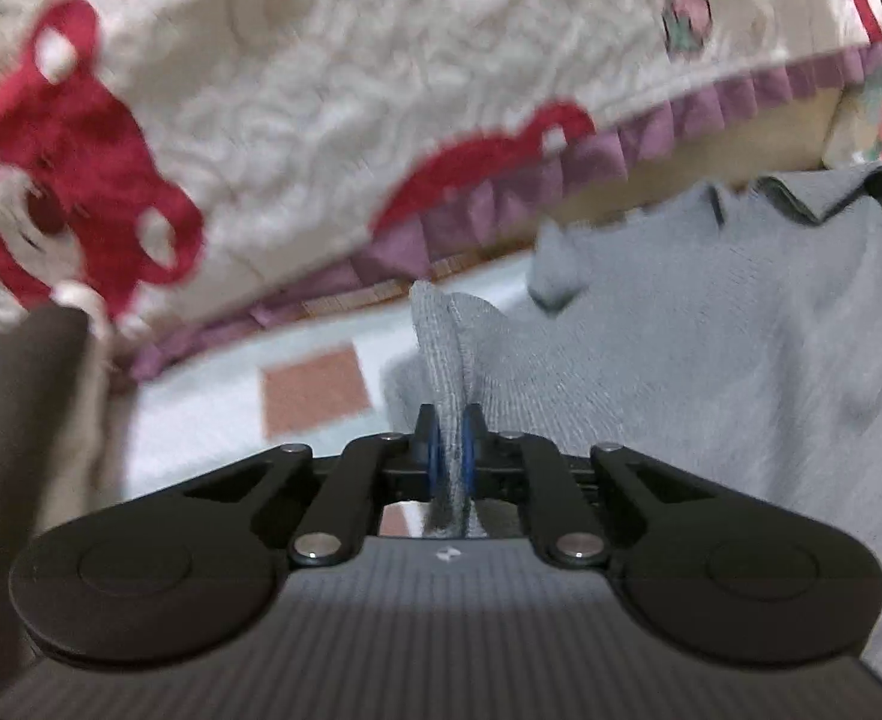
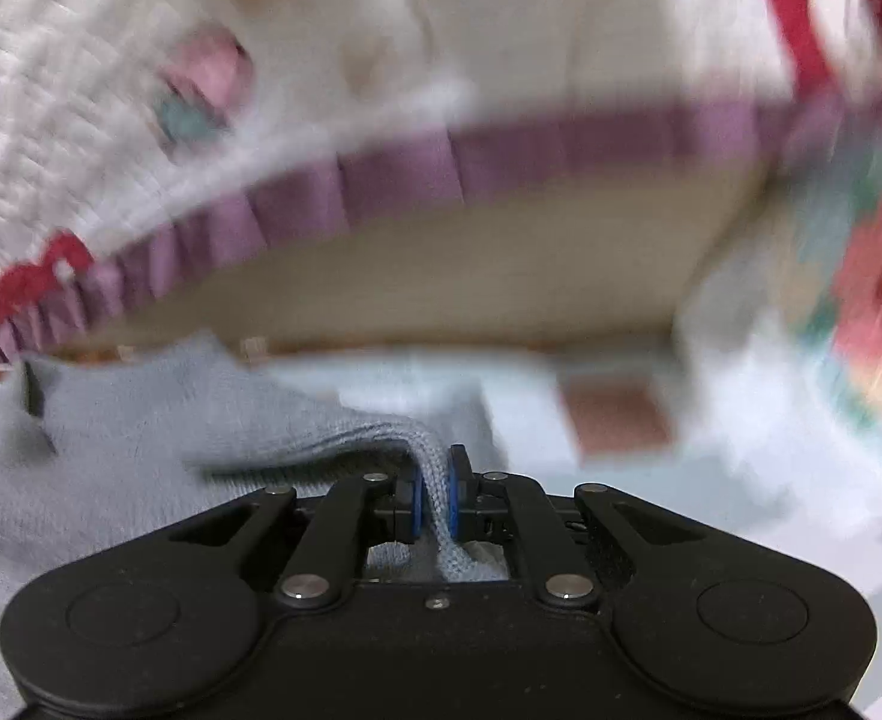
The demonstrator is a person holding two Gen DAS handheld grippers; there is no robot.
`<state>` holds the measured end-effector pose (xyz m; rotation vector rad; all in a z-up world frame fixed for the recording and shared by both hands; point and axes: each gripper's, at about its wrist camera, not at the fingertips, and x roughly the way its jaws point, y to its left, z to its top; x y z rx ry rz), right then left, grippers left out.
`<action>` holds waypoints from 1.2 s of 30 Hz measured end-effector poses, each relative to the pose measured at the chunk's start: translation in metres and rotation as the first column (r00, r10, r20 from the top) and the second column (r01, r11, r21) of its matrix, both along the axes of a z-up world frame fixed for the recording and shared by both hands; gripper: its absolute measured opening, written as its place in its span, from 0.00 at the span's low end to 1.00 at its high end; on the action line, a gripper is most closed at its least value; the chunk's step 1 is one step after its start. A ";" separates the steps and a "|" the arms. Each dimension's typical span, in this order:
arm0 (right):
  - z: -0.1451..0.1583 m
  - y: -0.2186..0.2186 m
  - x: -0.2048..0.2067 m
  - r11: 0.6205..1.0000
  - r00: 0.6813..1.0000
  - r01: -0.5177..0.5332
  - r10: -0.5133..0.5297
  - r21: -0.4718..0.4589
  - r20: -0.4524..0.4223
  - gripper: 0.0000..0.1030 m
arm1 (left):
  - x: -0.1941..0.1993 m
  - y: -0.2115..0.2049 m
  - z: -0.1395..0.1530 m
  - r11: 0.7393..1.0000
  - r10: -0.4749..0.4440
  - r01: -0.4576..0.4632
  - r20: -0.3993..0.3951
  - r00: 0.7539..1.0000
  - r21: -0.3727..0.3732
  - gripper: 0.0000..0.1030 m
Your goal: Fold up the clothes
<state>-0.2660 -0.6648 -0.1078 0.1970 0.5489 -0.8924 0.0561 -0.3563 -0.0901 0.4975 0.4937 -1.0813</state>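
Observation:
A grey knit sweater (image 1: 711,348) hangs between my two grippers, off the bed. My left gripper (image 1: 452,438) is shut on a pinched fold of its edge; the cloth spreads away to the right, and its collar shows at the upper right. In the right wrist view my right gripper (image 2: 435,489) is shut on another edge of the same sweater (image 2: 141,450), which stretches away to the left. Both views are blurred by motion.
A white quilt (image 1: 321,120) with red bear prints and a purple ruffle hangs over the bed edge ahead; it also shows in the right wrist view (image 2: 501,30). Below are pale floor tiles with a reddish square (image 1: 315,390). A flowered cloth (image 2: 873,300) is at right.

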 end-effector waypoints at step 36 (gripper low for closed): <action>-0.032 0.050 -0.019 0.991 0.960 0.024 0.013 0.129 -0.278 0.41 | -0.103 -0.040 -0.025 0.937 -0.344 0.346 -0.325 0.881 -0.055 0.44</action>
